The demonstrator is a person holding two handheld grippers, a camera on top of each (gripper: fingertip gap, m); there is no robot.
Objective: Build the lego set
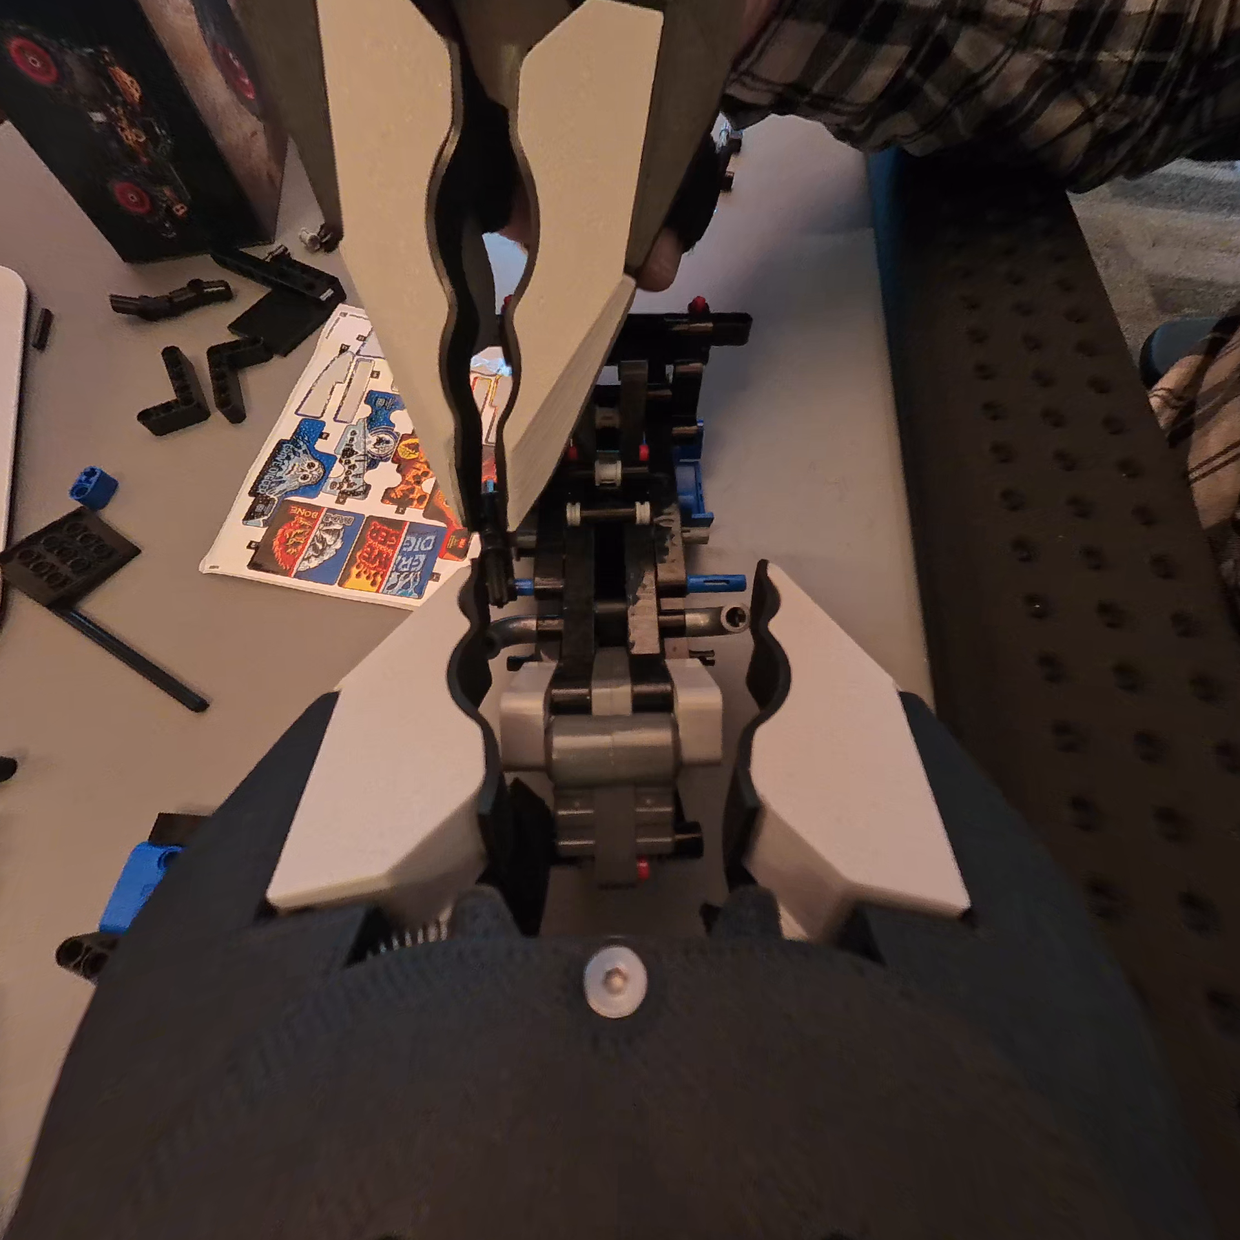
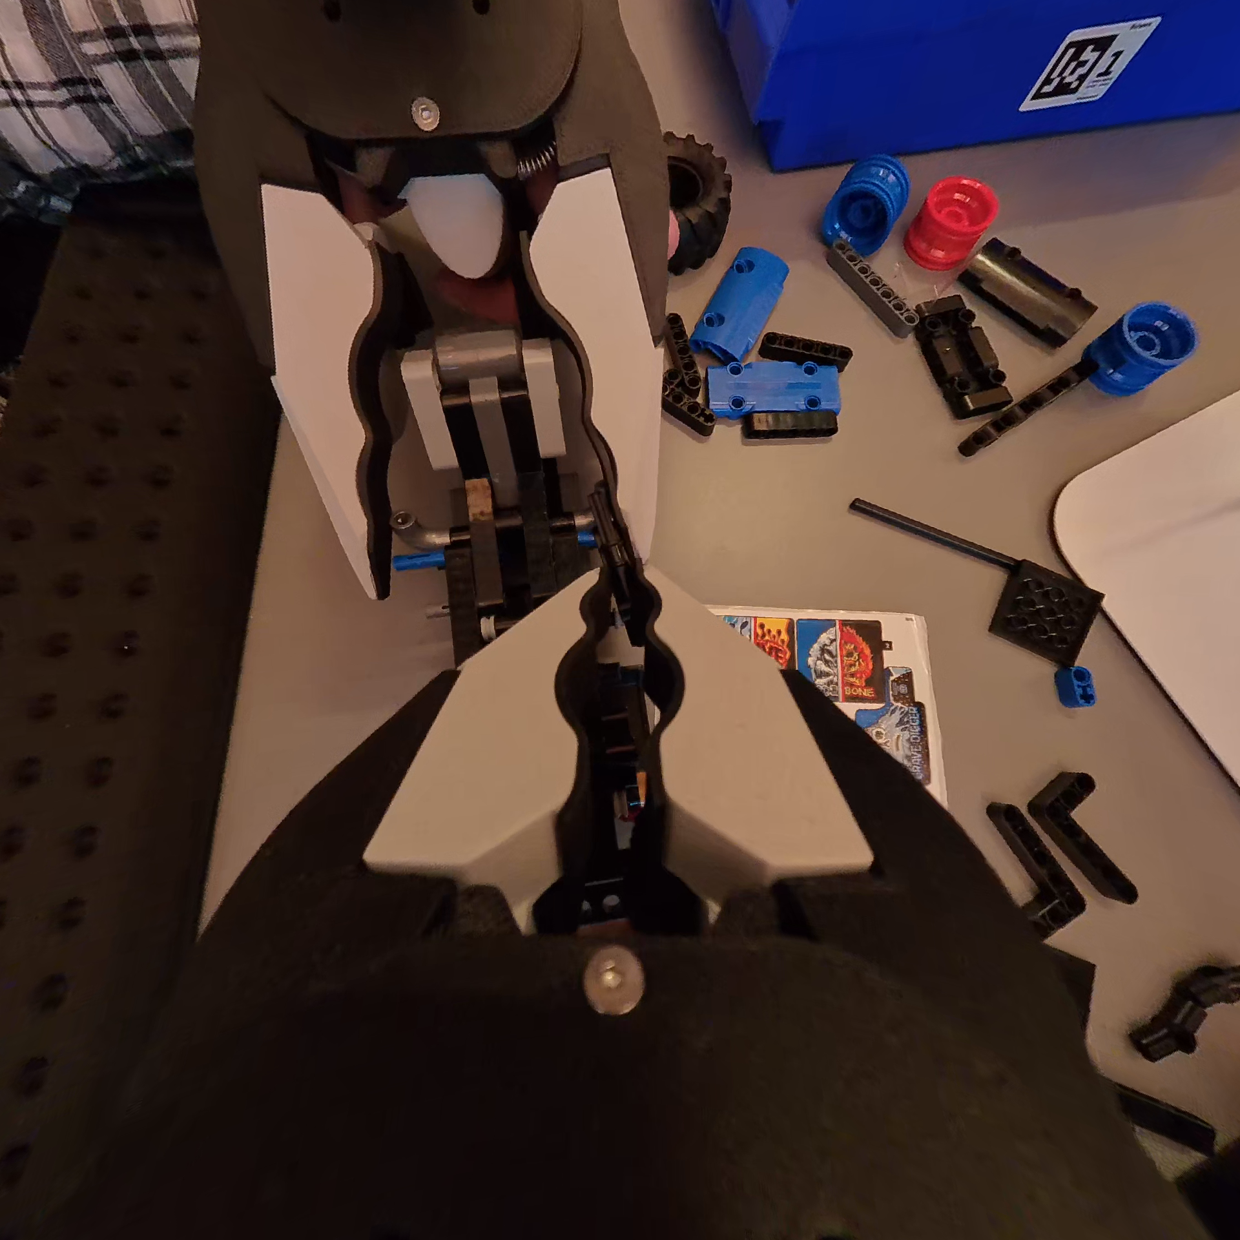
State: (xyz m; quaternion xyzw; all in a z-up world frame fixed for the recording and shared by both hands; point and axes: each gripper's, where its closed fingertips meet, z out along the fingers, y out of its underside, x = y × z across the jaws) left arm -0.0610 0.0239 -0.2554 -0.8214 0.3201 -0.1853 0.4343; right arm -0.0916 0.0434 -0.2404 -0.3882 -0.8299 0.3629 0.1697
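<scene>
The part-built black and grey Lego chassis [image 1: 610, 725] lies on the grey table, running away from the left wrist camera. My left gripper [image 1: 614, 584] is shut on its pale grey block, one finger on each side. My right gripper [image 2: 621, 577] comes in from the far side and is shut on a small black connector piece [image 2: 612, 543]. It holds that piece against the chassis [image 2: 496, 537] side, beside a blue pin [image 1: 527, 585]. In the left wrist view the right gripper [image 1: 484, 527] points down at the chassis's left flank. The left gripper [image 2: 510, 570] also shows in the right wrist view.
A sticker sheet [image 1: 335, 483] lies left of the chassis, with loose black beams [image 1: 201, 382] and the set's box [image 1: 127, 134] beyond. Blue and red wheel hubs [image 2: 865, 201], a tyre [image 2: 698, 201], blue panels [image 2: 771, 389] and a blue bin [image 2: 973, 67] are nearby. A black perforated mat [image 1: 1073, 604] borders the table.
</scene>
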